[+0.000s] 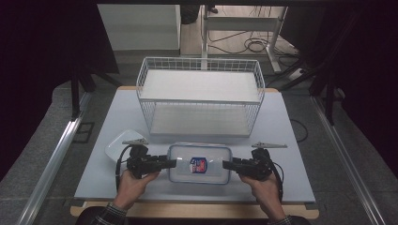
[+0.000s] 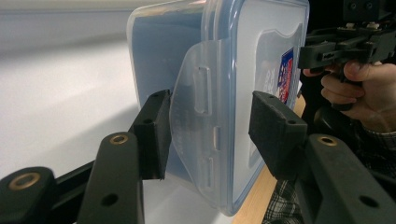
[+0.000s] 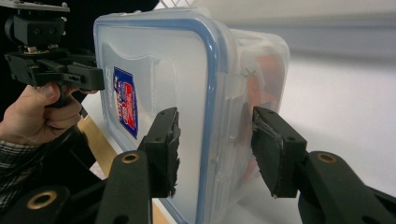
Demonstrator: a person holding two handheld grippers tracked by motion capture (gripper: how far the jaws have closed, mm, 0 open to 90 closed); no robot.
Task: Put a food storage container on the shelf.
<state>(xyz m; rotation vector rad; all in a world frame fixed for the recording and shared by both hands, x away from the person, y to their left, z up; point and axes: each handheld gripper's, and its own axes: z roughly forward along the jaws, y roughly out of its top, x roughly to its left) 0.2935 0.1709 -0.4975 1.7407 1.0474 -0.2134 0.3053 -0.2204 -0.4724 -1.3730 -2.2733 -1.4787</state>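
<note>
Both grippers, left (image 1: 172, 163) and right (image 1: 227, 164), jaws pinching container (image 1: 200, 163) ends; lid up, long axis left-right.

Red and blue label (image 1: 198, 165) on clear container lid (image 1: 211, 152), its print too small to read

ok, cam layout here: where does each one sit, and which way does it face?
High view: above the person's side of the table, facing forward and down on the box, basket and a white dish; both forearms, left gripper and right gripper show.
Left gripper view: on the left gripper, looking along its jaws at the box's end flap; the other hand shows beyond.
Right gripper view: on the right gripper, facing the opposite end of the box; the other hand shows beyond.
Shared: all three see the box; each gripper view sees the opposite gripper.
</note>
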